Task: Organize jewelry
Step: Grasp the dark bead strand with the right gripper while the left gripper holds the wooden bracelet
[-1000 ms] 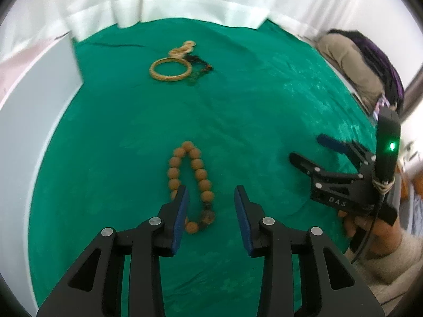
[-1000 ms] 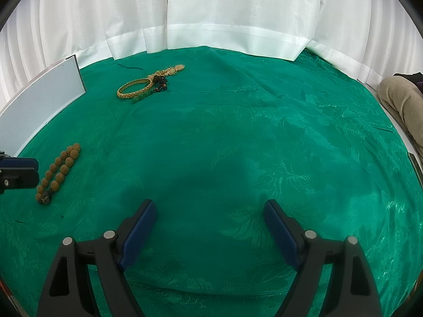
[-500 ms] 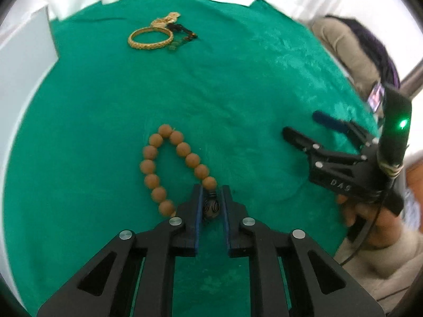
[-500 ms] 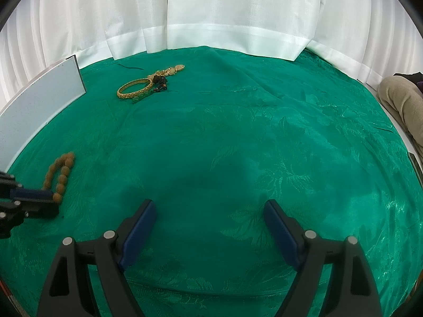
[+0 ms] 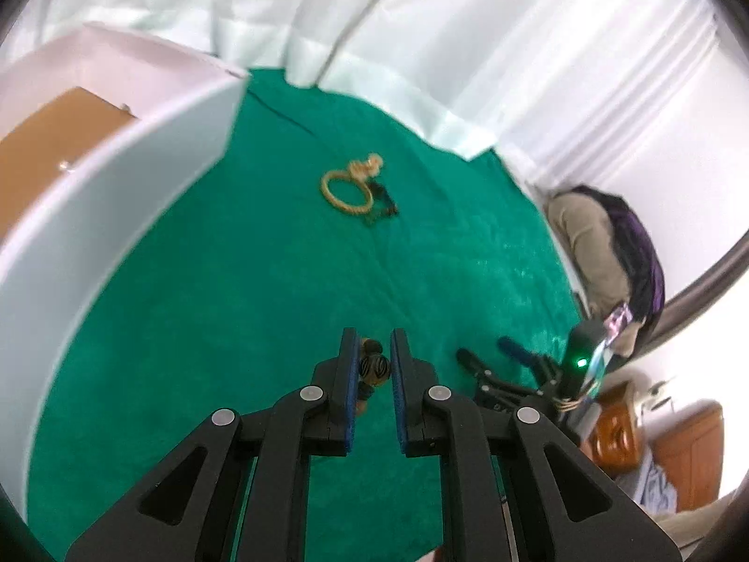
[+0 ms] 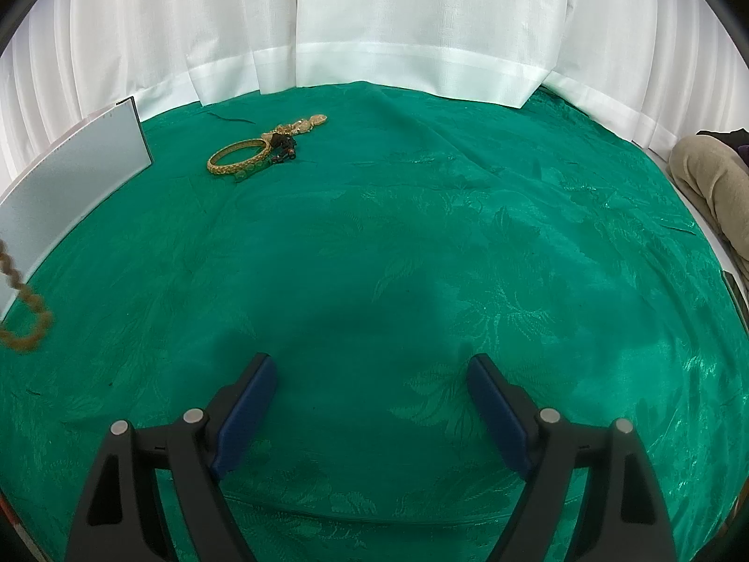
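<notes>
Open green cloth [image 6: 421, 243] ahead (white box [image 5: 107, 196] walls the left; bangle cluster [image 6: 253, 154] far).

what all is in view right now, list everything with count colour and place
bead bracelet: 1, brown, gripped in the left claw, loop hanging above the cloth
bangle: 1, gold, far left on the cloth
small jewelry pile: gold and dark pieces, number unclear, touching the bangle
box: 1, white, left edge
tablecloth: 1, green, covering the table
curtain: white, behind
left claw: 1, black, blue pads, shut on the bracelet
right claw: 1, black, blue pads, open
</notes>
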Motion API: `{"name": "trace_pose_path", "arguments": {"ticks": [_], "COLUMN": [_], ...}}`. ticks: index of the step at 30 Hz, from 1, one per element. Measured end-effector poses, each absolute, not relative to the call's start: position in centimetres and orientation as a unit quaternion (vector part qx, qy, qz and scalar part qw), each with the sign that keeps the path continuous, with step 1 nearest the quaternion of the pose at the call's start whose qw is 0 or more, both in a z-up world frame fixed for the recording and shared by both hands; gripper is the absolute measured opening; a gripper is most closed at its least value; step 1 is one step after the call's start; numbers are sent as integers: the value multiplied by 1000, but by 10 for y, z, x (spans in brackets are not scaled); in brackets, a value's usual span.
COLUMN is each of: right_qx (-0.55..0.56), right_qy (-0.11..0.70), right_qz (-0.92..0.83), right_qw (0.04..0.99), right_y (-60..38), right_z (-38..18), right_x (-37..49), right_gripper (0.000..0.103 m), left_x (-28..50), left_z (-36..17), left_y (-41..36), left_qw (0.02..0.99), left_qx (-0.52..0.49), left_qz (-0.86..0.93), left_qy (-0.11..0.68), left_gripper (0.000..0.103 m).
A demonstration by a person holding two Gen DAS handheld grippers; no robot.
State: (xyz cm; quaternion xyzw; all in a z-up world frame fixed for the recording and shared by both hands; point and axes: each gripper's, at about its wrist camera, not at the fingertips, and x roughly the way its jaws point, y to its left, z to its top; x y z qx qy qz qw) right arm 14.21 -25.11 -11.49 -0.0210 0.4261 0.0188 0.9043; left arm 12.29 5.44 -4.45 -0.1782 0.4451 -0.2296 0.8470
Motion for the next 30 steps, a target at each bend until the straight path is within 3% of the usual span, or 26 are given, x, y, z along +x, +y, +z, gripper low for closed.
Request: {"name": "trace_pose_path", "arguments": {"ticks": [17,21,26,30], "right_qx": [-19,12,23,49], "right_qy": [428,443,419,458], "right_qz": [18,52,92,125], "right_qw": [903,895,903,879], "right_y": [-252,-257,-266,-264], "right_z": [-114,-92,-39,-35], "right_x": [141,150,202,274], "right_gripper": [86,86,86,85], "left_x": [99,97,95,94], "left_z": [-62,-62,-62,-65], "left_y": [98,103,107,112], "left_qw": [864,868,870,868], "left_qx": [-186,-180,-182,-190], "left_qz": [-145,-135,-132,-132], "left_qy": [444,443,439,439], "left_gripper": [11,11,11,11]}}
